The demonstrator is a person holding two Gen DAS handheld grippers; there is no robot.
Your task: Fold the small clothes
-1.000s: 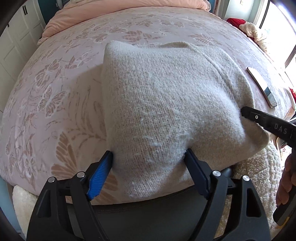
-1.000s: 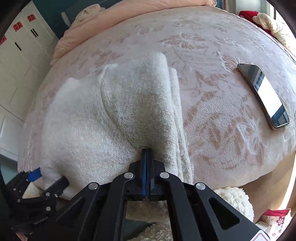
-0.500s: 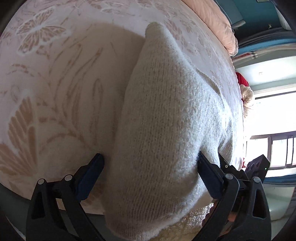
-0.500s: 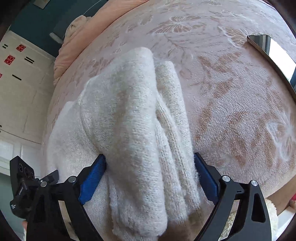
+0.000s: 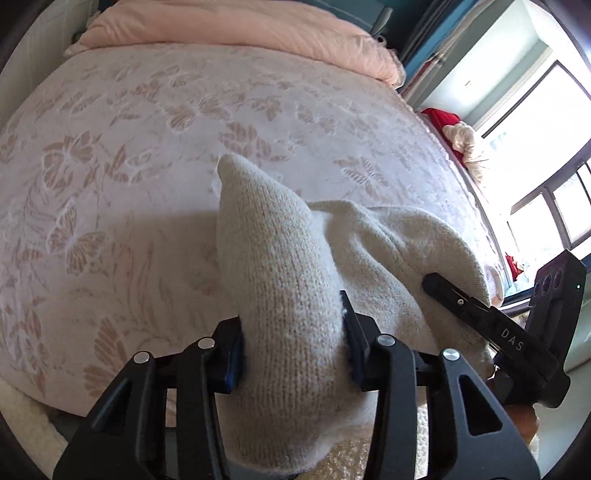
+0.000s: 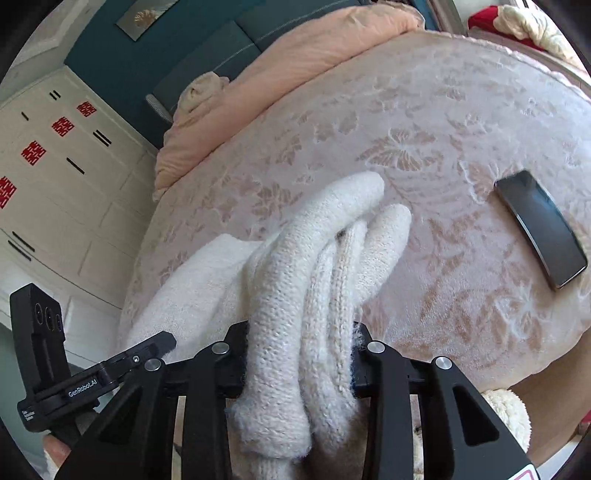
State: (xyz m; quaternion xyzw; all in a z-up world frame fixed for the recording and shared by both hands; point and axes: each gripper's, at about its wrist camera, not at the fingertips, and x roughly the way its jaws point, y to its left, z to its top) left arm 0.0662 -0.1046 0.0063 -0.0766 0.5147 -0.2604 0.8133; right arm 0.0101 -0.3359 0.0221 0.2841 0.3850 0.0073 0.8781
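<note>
The cream knit garment (image 5: 280, 295) lies bunched at the near edge of the bed (image 5: 147, 147), its near end gathered into thick rolls; the left gripper (image 5: 291, 354) has just been closing and now pinches one fat roll between its blue pads, while the right gripper (image 6: 299, 354) has likewise just narrowed and clamps several stacked layers of the same knit (image 6: 295, 295) from the other side; both jaws stand partly shut, filled with wool. The step in hand looks like lifting the near edge to carry it over toward the far side for a fold; to do it well, I judge both hands should rise together and level, keeping the held edge taut between them so the layers do not slump, then lay it down squarely on the far part; the bulky knit may slip if the grip loosens. A dark phone (image 6: 539, 229) lies on the bedcover well to the right, clear of the fold; a peach duvet (image 5: 240, 33) is heaped at the far end.
</note>
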